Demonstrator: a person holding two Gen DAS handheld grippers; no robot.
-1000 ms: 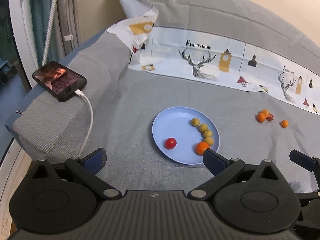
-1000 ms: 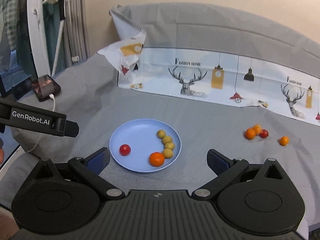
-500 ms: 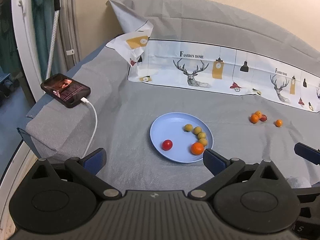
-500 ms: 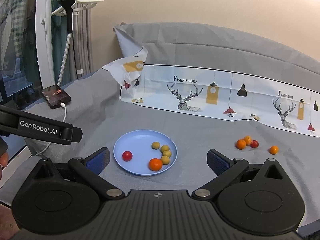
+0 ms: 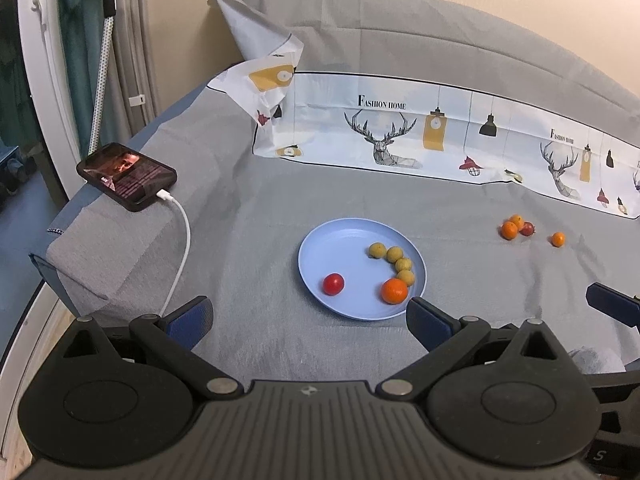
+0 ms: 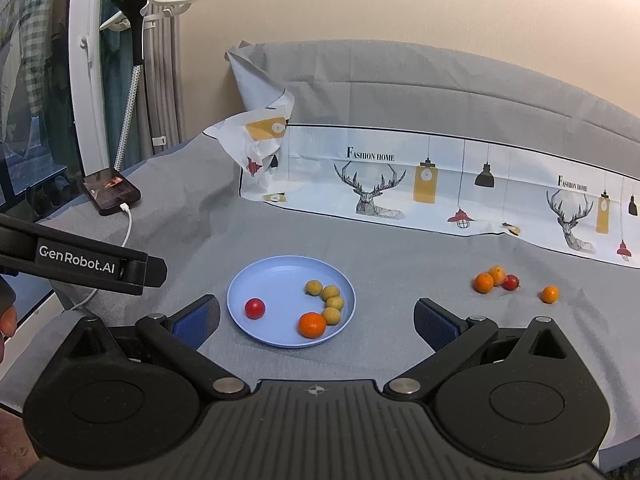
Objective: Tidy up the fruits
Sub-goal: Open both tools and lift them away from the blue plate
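Note:
A light blue plate (image 5: 336, 240) (image 6: 276, 276) lies on the grey cloth and holds a red tomato (image 5: 333, 283) (image 6: 255, 308), an orange fruit (image 5: 394, 291) (image 6: 312, 325) and a curved row of several yellow-green fruits (image 5: 394, 255) (image 6: 330, 293). To the right, loose on the cloth, sit two orange fruits and a red one in a cluster (image 5: 516, 227) (image 6: 495, 278), with a lone orange fruit (image 5: 558, 239) (image 6: 550, 294) beyond. My left gripper (image 5: 308, 322) and my right gripper (image 6: 316, 322) both hover open and empty just short of the plate.
A phone (image 5: 126, 176) (image 6: 109, 191) on a white charging cable (image 5: 182, 240) rests on the raised left edge. A printed deer-pattern sheet (image 5: 440, 140) lines the back. The left gripper's arm (image 6: 80, 258) crosses the right wrist view. A stand and curtain (image 6: 134, 60) are at far left.
Both grippers have pulled back and risen from the plate, so the plate and fruits look smaller and farther. The fruits have not moved, and both grippers stayed open.

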